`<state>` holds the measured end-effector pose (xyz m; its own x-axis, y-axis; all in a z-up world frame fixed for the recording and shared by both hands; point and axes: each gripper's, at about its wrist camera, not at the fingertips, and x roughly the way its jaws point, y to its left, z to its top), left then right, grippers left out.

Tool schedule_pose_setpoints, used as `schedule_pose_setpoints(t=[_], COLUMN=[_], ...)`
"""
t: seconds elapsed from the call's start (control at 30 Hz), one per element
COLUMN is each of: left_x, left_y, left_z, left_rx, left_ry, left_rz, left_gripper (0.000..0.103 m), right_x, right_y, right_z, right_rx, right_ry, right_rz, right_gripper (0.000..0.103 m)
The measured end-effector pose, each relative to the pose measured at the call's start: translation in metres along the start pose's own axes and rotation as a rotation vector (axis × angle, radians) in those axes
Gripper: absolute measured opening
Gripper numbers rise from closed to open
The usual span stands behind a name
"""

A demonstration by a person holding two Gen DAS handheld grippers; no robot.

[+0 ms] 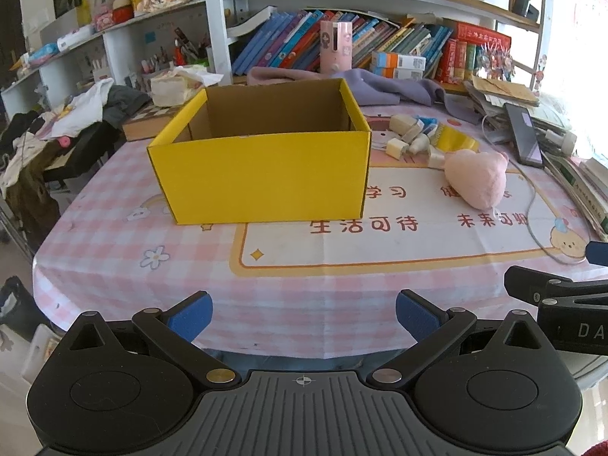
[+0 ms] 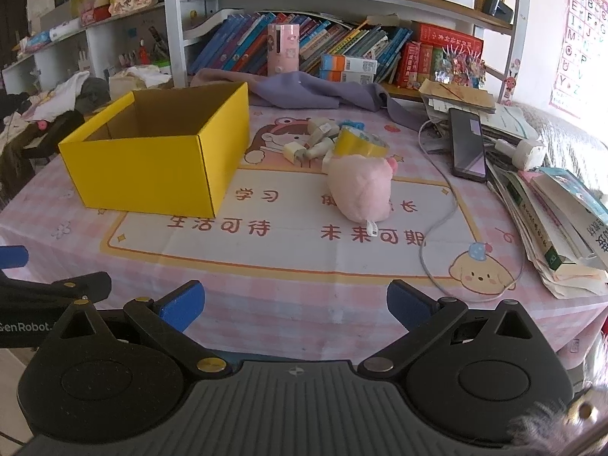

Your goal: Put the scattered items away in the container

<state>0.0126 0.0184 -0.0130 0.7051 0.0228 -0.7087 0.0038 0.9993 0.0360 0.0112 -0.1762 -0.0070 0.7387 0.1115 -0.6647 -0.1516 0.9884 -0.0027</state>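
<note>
An open yellow cardboard box stands on the pink checked tablecloth; in the right wrist view it is at the left. To its right lie a pink plush toy, a yellow tape roll and several small white chargers. My left gripper is open and empty at the table's near edge, facing the box. My right gripper is open and empty at the near edge, short of the plush toy.
A black phone with a white cable lies right of the toy. Stacked books and papers line the right edge. A purple cloth and bookshelves stand behind. The right gripper's body shows at the right in the left wrist view.
</note>
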Motion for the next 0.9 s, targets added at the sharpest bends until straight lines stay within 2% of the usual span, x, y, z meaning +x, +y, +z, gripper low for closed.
schedule_pose_setpoints(t=[0.57, 0.9], left_x=[-0.004, -0.004], left_y=[0.011, 0.012], left_z=[-0.003, -0.003], left_rx=[-0.010, -0.015], left_ry=[-0.012, -0.017], left_rz=[0.016, 0.012], left_gripper=[0.103, 0.103], right_x=[-0.001, -0.006], right_y=[0.017, 0.016], right_z=[0.001, 0.006], right_rx=[-0.019, -0.045], right_ry=[-0.010, -0.058], right_rz=[0.059, 0.065], right_gripper=[0.103, 0.101])
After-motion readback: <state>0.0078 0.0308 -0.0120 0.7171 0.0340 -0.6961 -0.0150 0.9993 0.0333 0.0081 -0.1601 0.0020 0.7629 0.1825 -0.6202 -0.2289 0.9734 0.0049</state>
